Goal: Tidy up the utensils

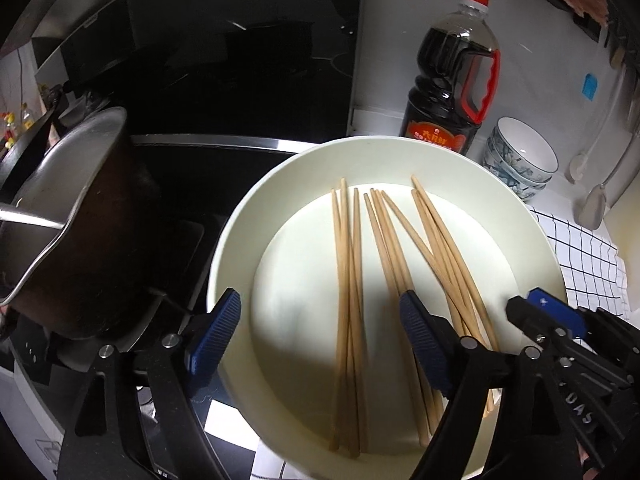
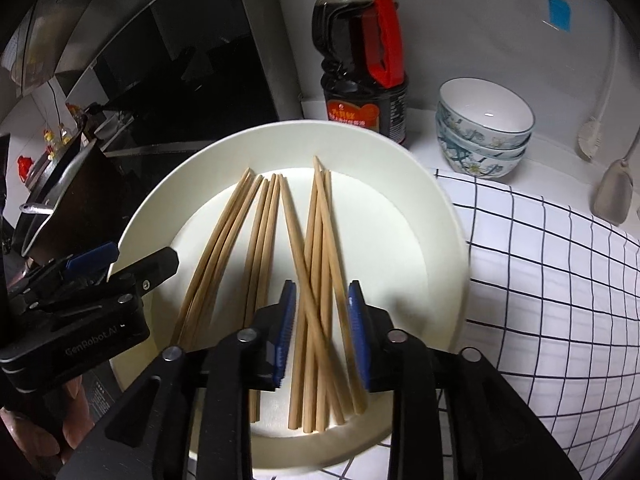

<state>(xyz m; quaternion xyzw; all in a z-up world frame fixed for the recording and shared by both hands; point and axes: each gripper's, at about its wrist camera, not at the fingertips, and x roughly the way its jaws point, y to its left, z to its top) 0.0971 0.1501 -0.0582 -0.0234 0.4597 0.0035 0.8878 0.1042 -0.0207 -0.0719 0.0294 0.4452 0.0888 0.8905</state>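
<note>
Kitchen counter filled both views: a black hob [image 1: 224, 80] at upper left, a checked cloth [image 2: 560, 280] at right, and a white plate [image 2: 420, 216] in the middle. On the plate lay wooden chopsticks [image 2: 316, 264] in three loose groups, their long axes running from the bottom of the frame toward the top, tips fanned toward the far rim.

In the right wrist view, the right gripper [image 2: 322, 332] straddled the right-hand group near its thick ends. Its jaws were partly spread, one blue pad on each side of the crossed sticks, close to them but seemingly not pressing. That gripper was the nearer one to a ready grasp, since the sticks ran along its pointing line and a plain squeeze would likely gather them.

In the left wrist view, the left gripper [image 1: 320, 332] stood wide apart, its left finger outside the plate's rim and its right finger over the middle group; the left-hand group lay between the pads, untouched.

A dark sauce bottle [image 2: 360, 72] with a red handle stood behind the plate; its label bore characters too small to read. Stacked bowls [image 2: 484, 128] sat right of it. The left gripper's body read "GenRobot.AI".
</note>
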